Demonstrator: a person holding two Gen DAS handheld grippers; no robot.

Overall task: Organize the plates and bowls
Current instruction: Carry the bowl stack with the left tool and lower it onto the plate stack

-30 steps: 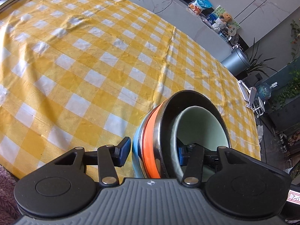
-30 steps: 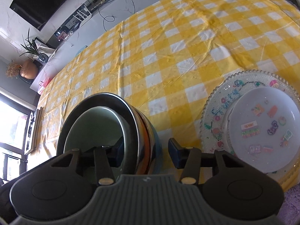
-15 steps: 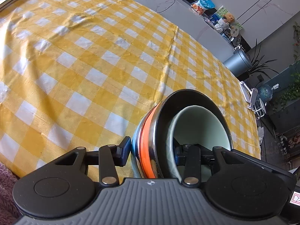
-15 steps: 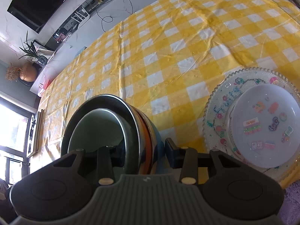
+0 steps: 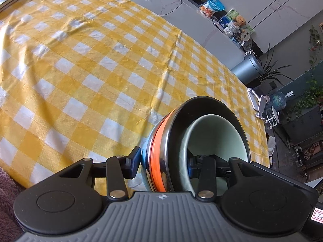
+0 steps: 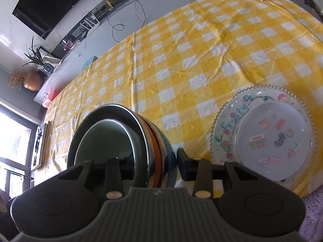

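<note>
A stack of bowls [image 5: 161,157] is held up on its side over the yellow and white checked tablecloth [image 5: 101,60]. The outside bowl is blue, then an orange band [image 5: 158,161] is seen, then a shiny metal bowl [image 5: 201,109] with a dark inside. A pale green bowl [image 5: 220,137] is tucked inside the metal one. Nothing else is seen inside the green bowl.

The stack is gripped from both sides. The left gripper [image 5: 162,164] is closed on the wall of the stack, with one finger pressed on the blue outside and the other reaching into the green bowl. The right gripper [image 6: 153,163] is set the same way round the other side of the stack [image 6: 141,141]: one finger is inside the bowls, and the outer finger is seen just beside the blue wall. It cannot be told if that outer finger is touching.

On the right side, near the table edge, a clear glass plate [image 6: 226,125] with a bumpy rim is lying flat on the cloth. A smaller whitish plate [image 6: 272,141] is stacked on it. Little colored stickers are seen on both plates. Some stickers have writing, but it is too small to be read.

A small white label with red marks [image 5: 318,215] is seen at the corner of the left view; its words cannot be read.
</note>
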